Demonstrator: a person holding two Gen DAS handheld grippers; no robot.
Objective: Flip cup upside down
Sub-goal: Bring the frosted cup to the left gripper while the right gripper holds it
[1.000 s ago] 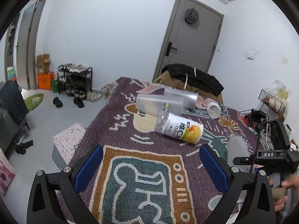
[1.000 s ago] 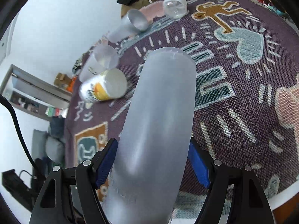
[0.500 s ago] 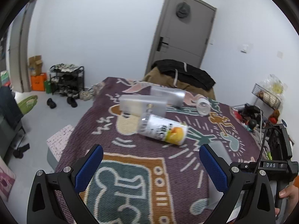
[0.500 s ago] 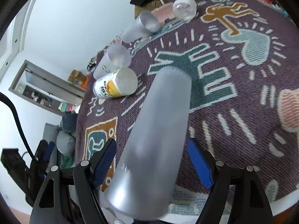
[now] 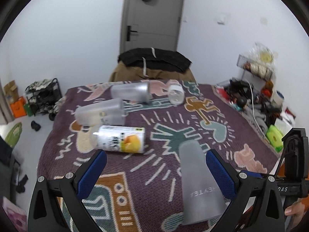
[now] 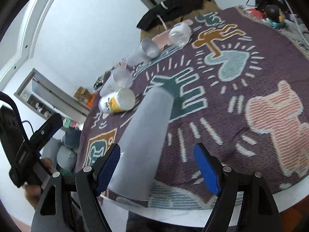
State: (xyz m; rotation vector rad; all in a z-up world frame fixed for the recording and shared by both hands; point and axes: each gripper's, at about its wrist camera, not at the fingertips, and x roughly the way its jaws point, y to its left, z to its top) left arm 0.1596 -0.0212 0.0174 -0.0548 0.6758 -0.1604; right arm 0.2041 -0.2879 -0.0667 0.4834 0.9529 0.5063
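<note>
A tall frosted cup [image 6: 143, 145] stands upside down, wide rim down, near the front edge of the patterned cloth [image 6: 241, 100]. My right gripper [image 6: 157, 171] is open; the cup sits between its pads, close to the left one, apart from the right. In the left wrist view the same cup [image 5: 199, 183] stands just inside the right pad of my open, empty left gripper [image 5: 153, 172].
Several other cups lie on their sides further back: a yellow printed one [image 5: 120, 139], a frosted one [image 5: 100, 113], a silver-grey one [image 5: 131, 92] and a clear one [image 5: 176, 94]. Cluttered items [image 5: 256, 100] crowd the right side. The table edge [image 6: 193, 212] is close in front.
The right gripper has opened and let go of the frosted cup, which now stands upside down on the cloth. The left gripper has swung right, bringing the cup between its pads.
</note>
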